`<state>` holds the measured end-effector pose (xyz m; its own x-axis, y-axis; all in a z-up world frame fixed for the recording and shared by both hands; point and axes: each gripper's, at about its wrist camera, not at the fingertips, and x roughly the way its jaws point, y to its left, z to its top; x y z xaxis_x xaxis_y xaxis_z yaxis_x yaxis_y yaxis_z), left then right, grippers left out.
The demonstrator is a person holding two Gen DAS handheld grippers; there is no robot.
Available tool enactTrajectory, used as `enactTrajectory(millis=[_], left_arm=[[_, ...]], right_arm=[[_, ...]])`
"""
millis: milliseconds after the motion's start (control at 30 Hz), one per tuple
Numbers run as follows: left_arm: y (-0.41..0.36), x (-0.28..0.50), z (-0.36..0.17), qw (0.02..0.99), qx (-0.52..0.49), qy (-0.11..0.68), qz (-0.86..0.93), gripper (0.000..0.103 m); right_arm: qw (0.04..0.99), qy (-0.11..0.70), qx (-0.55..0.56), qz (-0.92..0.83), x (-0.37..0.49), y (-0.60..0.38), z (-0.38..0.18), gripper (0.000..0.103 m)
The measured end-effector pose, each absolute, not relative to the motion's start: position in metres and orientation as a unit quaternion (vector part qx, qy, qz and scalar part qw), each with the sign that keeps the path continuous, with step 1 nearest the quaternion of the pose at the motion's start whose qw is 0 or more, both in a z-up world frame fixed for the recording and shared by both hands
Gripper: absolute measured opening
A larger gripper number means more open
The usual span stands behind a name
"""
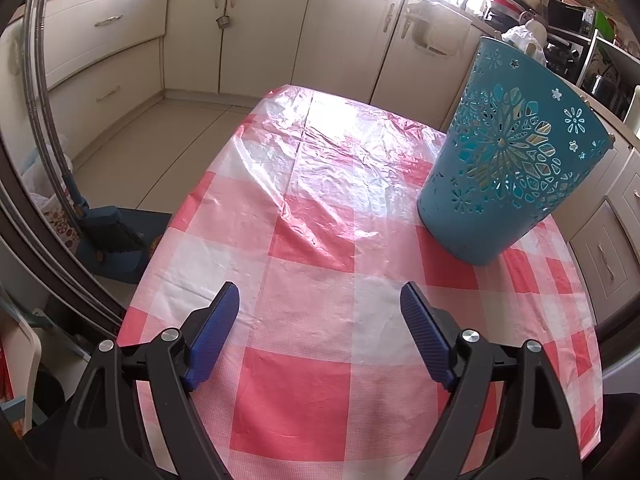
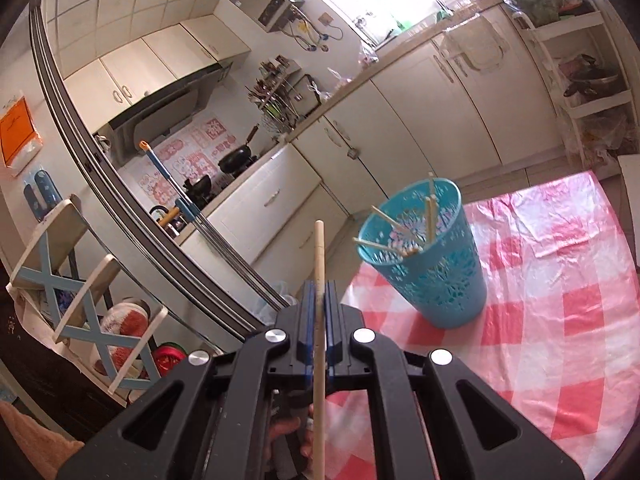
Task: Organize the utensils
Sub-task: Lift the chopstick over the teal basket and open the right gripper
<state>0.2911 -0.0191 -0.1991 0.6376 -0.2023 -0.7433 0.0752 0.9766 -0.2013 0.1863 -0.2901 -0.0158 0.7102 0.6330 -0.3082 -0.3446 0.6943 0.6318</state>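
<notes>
So the table (image 1: 304, 320) has this red and white checked plastic cloth (image 1: 320, 184) over it, pretty crinkly and shiny toward the far edge where the window light hits. The left gripper (image 1: 320, 300) hangs over the near part of the table with its blue fingers (image 1: 214, 332) spread wide, nothing between them, just bare cloth under the gap. The teal basket (image 1: 508, 168) with the cut-out flower pattern stands upright by the table's right edge in the left wrist view, a bit past the halfway point toward the far end, well apart from the left gripper. From the right wrist view you can look down into the basket (image 2: 436, 272) and there are already several wooden chopsticks (image 2: 430, 212) in it, leaning against the rim at different angles with their tops poking out. The right gripper (image 2: 319, 296) is clamped down tight on one more wooden chopstick (image 2: 319, 264), which runs straight between the blue pads and sticks out past the fingertips, with its back end trailing down past the person's fingers (image 2: 292, 436) at the handle. That held chopstick sits up off the table, to the left of the basket in that view and not touching it. Behind all of it are cream kitchen cabinets (image 1: 256, 40) and a stove with a black pan (image 2: 236, 158) on the counter.
</notes>
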Motion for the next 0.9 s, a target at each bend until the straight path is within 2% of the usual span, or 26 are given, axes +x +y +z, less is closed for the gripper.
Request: enactTrajectory(millis=[333,633,900], left_arm=[[-0.019,0.291,-0.199,0.902,-0.077,0.417,-0.080,0.080],[-0.020,0.290,-0.198,0.903,-0.075,0.415,-0.085,0.080],[-0.021,0.292,-0.198,0.902,-0.075,0.415,-0.089,0.080]], right_arm=[[0.904,0.175,0.285,0.267,0.238,-0.275,0.036,0.006],[0.936,0.129,0.274,0.180,0.300,-0.265,0.026,0.006],[0.952,0.152,0.238,0.116,0.333,-0.259,-0.001,0.006]])
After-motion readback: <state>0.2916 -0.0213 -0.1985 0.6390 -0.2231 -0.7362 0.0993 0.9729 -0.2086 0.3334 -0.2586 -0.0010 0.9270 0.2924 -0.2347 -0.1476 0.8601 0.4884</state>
